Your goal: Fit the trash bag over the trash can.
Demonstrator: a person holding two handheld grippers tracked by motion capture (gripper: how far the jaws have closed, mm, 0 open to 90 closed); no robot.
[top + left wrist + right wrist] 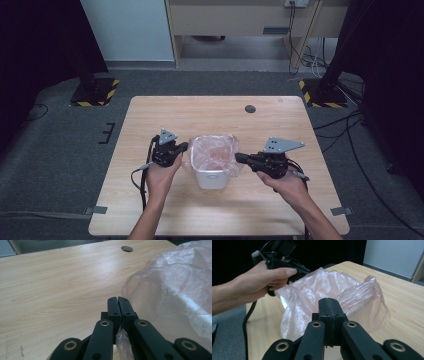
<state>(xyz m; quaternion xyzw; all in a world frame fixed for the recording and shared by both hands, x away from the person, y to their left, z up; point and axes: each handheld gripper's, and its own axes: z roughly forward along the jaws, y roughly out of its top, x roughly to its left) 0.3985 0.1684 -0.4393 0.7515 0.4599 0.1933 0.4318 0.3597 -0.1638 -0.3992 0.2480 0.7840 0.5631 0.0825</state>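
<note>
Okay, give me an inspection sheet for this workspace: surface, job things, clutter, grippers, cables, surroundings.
Surface: light wooden table, round hole near the far edge.
Job's things: small white bin lined with a pink plastic bag draped over its rim.
Clutter: nothing seen.
Grippers: left gripper shut, a bit of bag film pinched between the jaws; right gripper shut at the bag's other side, grip on film unclear.
Cables: one trails from each gripper; more on the floor, far right.
Surroundings: grey carpet, striped stand bases, wooden furniture behind.
</note>
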